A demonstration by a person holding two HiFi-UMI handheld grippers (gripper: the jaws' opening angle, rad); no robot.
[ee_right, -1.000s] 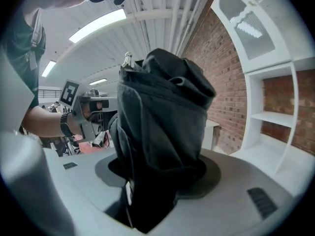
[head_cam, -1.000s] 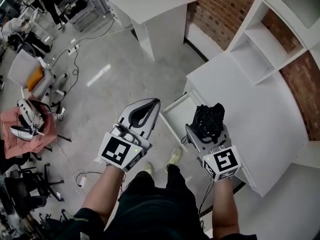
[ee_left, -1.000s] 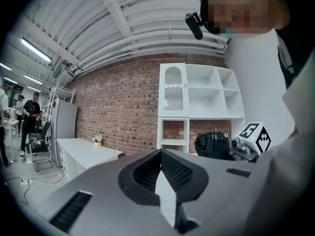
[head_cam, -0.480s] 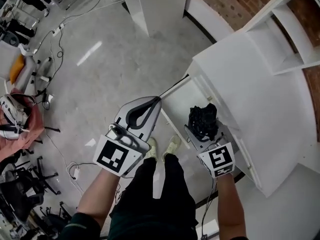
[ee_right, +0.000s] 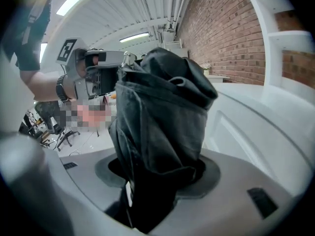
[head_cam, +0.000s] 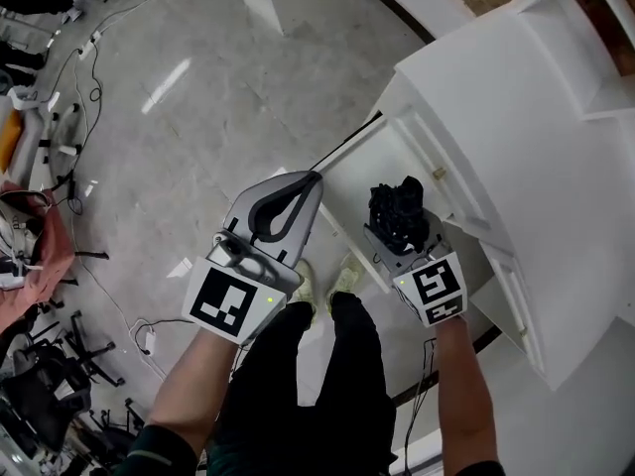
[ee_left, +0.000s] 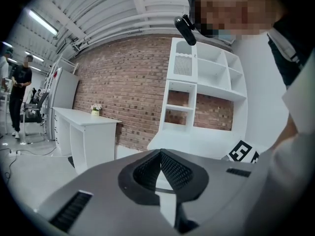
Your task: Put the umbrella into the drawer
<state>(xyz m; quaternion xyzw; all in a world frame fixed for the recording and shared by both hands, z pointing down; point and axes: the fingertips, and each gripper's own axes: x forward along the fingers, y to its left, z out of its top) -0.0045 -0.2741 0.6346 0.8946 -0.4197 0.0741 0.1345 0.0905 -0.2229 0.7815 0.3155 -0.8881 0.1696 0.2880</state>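
Note:
A folded black umbrella (head_cam: pixel 398 209) stands up out of my right gripper (head_cam: pixel 401 228), which is shut on it. It hangs over the near end of the open white drawer (head_cam: pixel 362 160). In the right gripper view the umbrella (ee_right: pixel 162 127) fills the middle and hides the jaw tips of that gripper (ee_right: pixel 160 175). My left gripper (head_cam: pixel 310 178) is shut with nothing in it, its tip by the drawer's front left corner. The left gripper view shows that gripper (ee_left: pixel 160 154) with its jaws pressed together.
The drawer belongs to a white cabinet (head_cam: pixel 516 97) with a white shelf unit (ee_left: pixel 206 87) above it, against a brick wall. A white desk (ee_left: pixel 81 127) stands further left. My feet (head_cam: pixel 327 281) are below the drawer. Chairs and cables (head_cam: pixel 60 147) line the grey floor's left side.
The head view has swung downward and closer to the cabinet. Both grippers sit nearer the drawer, the right one still carrying the umbrella, the left one's tip now at the drawer's corner.

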